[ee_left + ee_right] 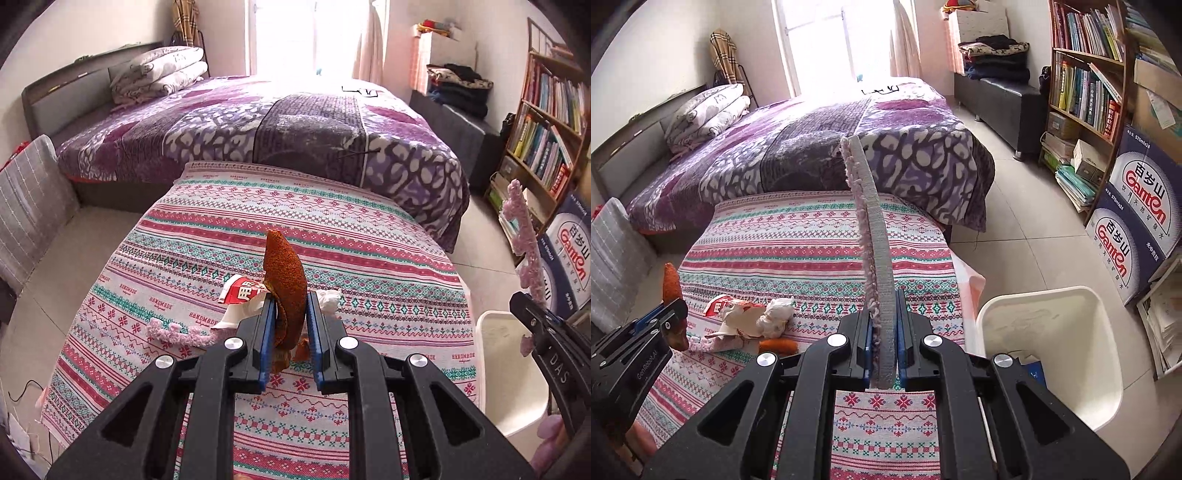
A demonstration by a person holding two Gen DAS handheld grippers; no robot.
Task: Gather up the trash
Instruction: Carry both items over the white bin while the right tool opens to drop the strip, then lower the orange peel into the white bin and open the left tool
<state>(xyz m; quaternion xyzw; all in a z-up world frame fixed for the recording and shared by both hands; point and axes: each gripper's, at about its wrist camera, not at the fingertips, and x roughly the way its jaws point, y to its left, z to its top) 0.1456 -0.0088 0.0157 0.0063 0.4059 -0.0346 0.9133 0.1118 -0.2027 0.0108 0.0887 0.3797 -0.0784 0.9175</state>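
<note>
My left gripper point(290, 321) clamps a curled orange-brown peel point(286, 280); my right gripper point(884, 354) pinches a fuzzy pink-and-grey fabric strip point(875, 236). Both hang above the patterned tablecloth point(812, 236), not yet binned. The white plastic bin point(1052, 332) (possibly holding something already) waits; a crumpled red-and-white wrapper point(731, 306), a tissue wad point(777, 314) and another pink strip point(177, 334) remain.

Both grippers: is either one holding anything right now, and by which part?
Left gripper clamps the orange peel by its lower end. Right gripper clamps the pink-and-grey fabric strip near its lower end; the rest stands up.
</note>
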